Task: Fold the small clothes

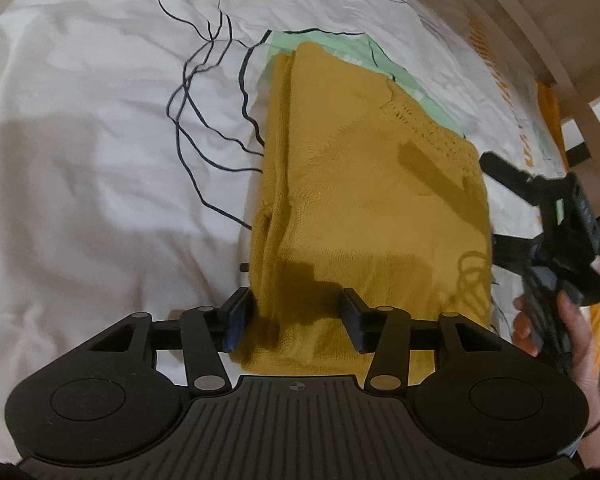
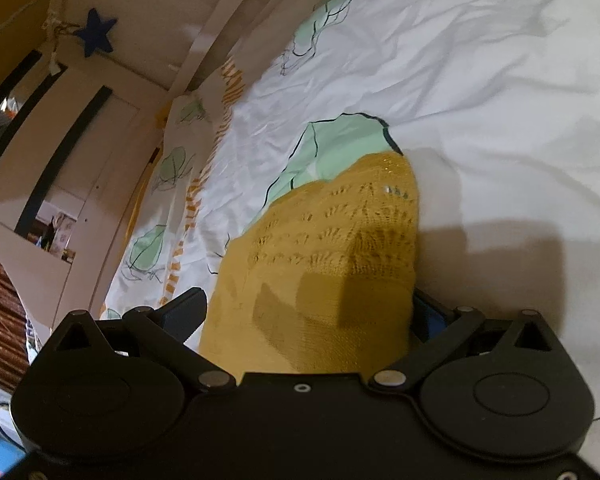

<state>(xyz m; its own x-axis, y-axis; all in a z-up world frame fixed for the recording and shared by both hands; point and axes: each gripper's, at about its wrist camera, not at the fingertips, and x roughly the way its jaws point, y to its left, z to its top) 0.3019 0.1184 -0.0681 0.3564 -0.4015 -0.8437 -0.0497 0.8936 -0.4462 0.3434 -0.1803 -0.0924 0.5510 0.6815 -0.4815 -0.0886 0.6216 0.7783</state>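
A mustard-yellow knitted garment point(image 1: 364, 200) lies folded into a long strip on the white bedsheet point(image 1: 100, 140). My left gripper point(image 1: 296, 320) is open, its jaws spread over the garment's near left corner. The right gripper point(image 1: 556, 220) shows at the garment's right edge, held by a hand point(image 1: 572, 332). In the right wrist view my right gripper point(image 2: 304, 312) is open, its jaws wide on either side of the garment's lacy end point(image 2: 332, 248). The right finger is partly hidden behind the cloth.
The sheet point(image 2: 480, 80) has green leaf prints point(image 2: 340, 144) and black line drawings. A wooden bed frame point(image 1: 540, 40) runs along the far right side. A wall with a blue star point(image 2: 96, 34) and shelves stands beyond the bed's edge.
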